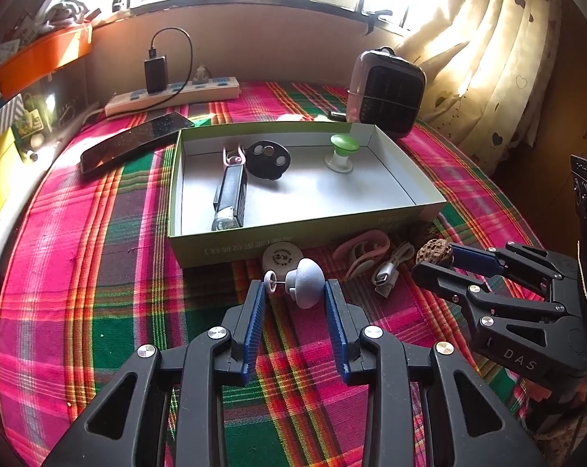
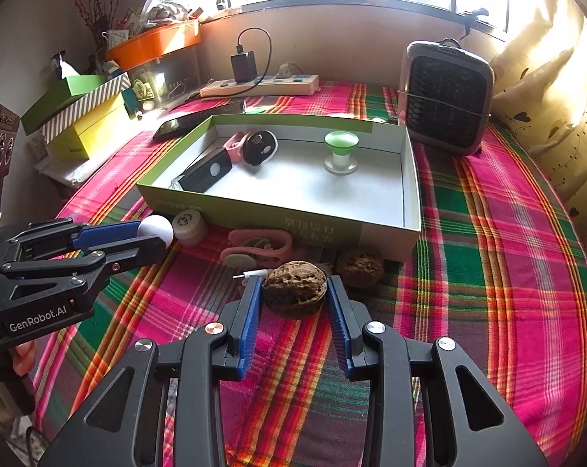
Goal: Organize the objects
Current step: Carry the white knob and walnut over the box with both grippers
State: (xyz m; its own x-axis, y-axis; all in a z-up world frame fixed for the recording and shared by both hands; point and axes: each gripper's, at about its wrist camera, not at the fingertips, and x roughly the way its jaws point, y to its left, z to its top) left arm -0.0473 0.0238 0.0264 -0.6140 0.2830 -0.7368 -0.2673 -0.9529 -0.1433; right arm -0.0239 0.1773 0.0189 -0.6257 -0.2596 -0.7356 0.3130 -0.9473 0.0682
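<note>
Plaid-covered tabletop (image 1: 99, 272) under a bright window. Open green box (image 2: 410, 179) mid-cloth, partly filled. Right gripper (image 2: 293, 299) fingers pinch a walnut (image 2: 295, 286); left gripper (image 1: 293, 292) fingers pinch a pale mushroom-shaped knob (image 1: 307, 282). Both loads sit just before the box's front wall. Pick-up step, seemingly; next, lift over the wall and release inside.

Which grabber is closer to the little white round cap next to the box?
Left. The left gripper, holding a grey mushroom-shaped knob, sits right beside the white round cap. The right gripper, closed on a walnut, is farther off, past the pink clip.
</note>
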